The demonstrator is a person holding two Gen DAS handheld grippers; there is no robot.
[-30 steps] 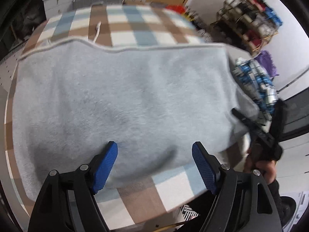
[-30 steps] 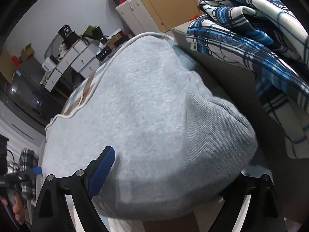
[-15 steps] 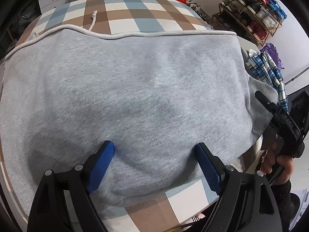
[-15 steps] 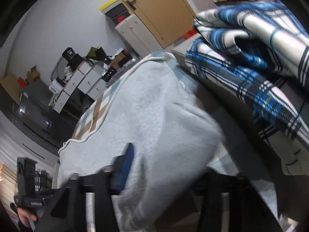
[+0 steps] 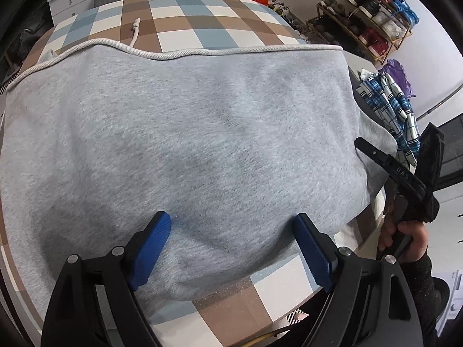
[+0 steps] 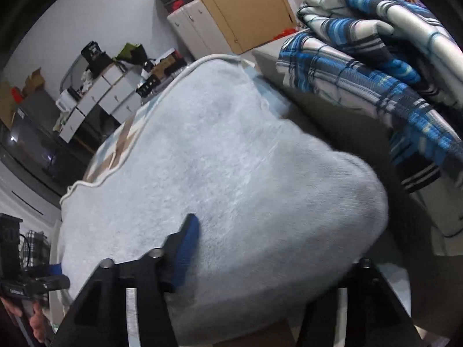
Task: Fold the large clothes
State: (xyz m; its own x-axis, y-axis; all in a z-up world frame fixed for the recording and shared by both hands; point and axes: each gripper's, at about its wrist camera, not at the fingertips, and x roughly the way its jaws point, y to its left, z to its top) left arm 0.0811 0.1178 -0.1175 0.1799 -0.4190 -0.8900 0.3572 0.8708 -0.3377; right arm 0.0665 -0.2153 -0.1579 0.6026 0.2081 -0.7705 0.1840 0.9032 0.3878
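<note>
Left wrist view: a grey sweatshirt [image 5: 202,150], thick fleece knit with a corded white edge [image 5: 179,55] along its far side, was spread flat over a checked tablecloth [image 5: 185,14], covering most of it. The left gripper [image 5: 231,248] was held wide open at the near hem, its blue pads [image 5: 150,248] apart over the cloth and nothing pinched between them. The right gripper [image 5: 373,153] was seen at the right edge of the garment, carried by a hand [image 5: 405,237]. Right wrist view: the same sweatshirt [image 6: 231,173] was seen bulging between the jaws, which had just been opening; one blue pad [image 6: 185,248] was visible, the other was hidden by cloth, so a grip could not be told. A folded blue plaid garment [image 6: 361,66] was stacked to the far right. Handling was judged soft, limp, fairly heavy and not fragile; hold is best taken at hem corners.
</note>
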